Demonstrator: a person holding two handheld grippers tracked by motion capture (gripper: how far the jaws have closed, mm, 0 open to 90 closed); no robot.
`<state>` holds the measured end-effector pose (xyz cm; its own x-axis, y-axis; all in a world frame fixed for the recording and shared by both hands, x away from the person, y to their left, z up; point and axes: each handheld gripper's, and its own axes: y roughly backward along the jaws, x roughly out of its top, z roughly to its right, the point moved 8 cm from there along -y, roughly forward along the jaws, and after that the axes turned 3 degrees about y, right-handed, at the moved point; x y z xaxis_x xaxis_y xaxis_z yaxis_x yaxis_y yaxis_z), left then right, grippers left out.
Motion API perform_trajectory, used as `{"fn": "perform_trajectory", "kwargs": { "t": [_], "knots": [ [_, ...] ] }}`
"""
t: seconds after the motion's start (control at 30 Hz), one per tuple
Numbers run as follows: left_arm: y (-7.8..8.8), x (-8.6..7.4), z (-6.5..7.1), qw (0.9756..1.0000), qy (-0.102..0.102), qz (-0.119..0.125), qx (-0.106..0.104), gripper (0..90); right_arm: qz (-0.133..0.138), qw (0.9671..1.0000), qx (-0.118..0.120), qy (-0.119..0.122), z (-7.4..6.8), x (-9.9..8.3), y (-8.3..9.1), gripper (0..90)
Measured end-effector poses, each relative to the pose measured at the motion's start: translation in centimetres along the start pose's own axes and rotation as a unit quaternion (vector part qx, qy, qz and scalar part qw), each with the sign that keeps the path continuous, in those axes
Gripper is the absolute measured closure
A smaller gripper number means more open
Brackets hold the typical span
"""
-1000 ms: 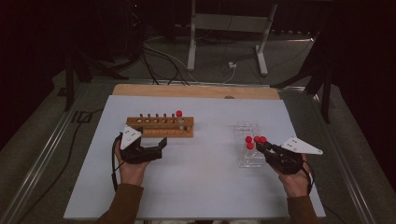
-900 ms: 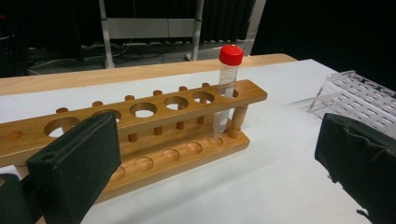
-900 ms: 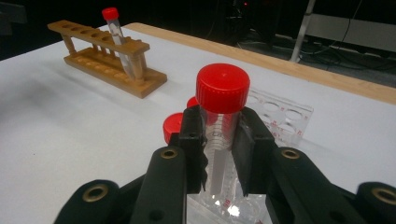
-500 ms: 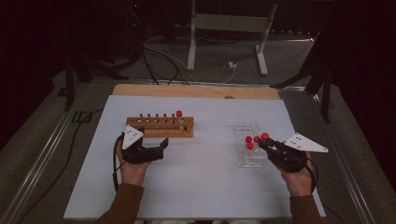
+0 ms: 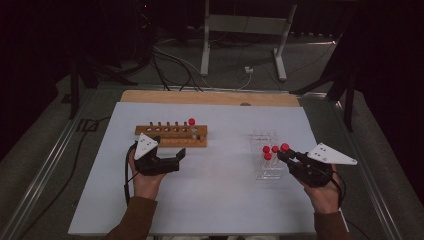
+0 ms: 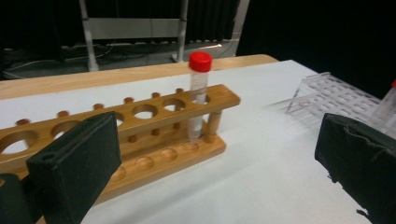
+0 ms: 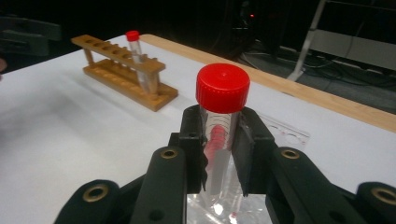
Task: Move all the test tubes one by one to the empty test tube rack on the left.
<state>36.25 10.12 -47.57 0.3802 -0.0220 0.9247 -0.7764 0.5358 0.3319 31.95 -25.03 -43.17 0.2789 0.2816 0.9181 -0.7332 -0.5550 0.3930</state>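
The white bench (image 5: 210, 200) lies bare between the two hands and toward its near edge. The left claw (image 5: 177, 156) is released, jaws wide, just in front of the wooden rack (image 5: 170, 136), which holds one red-capped tube (image 5: 191, 126) in its end hole. The right claw (image 5: 283, 156) is clenched on another red-capped tube (image 7: 222, 121) over the clear rack (image 5: 265, 150), where two more tubes (image 5: 270, 150) stand.

In the right gripper view the held tube (image 7: 219, 140) is hidden below its jaws. The clear rack (image 6: 327, 91) is blurred and cut off at the left gripper view's right edge. From the high view, the remaining capped tubes (image 5: 270, 150) look like two, perhaps three.
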Motion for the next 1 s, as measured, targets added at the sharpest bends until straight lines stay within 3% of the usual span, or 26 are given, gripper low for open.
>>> {"fn": "perform_trajectory", "kwargs": {
  "t": [0.67, 1.0],
  "knots": [
    [-1.1, 1.1, 3.8, 0.9988, -0.021, 0.005, -0.043, 1.7, 0.001, 0.9988, 0.047, 0.011, -3.5, 2.1, -3.1, 74.6],
    [-2.2, 1.1, 6.9, 0.9963, -0.045, -0.002, -0.073, 3.2, 0.004, 0.9981, 0.059, 0.013, -5.0, 3.2, -5.1, 74.6]
  ]
}}
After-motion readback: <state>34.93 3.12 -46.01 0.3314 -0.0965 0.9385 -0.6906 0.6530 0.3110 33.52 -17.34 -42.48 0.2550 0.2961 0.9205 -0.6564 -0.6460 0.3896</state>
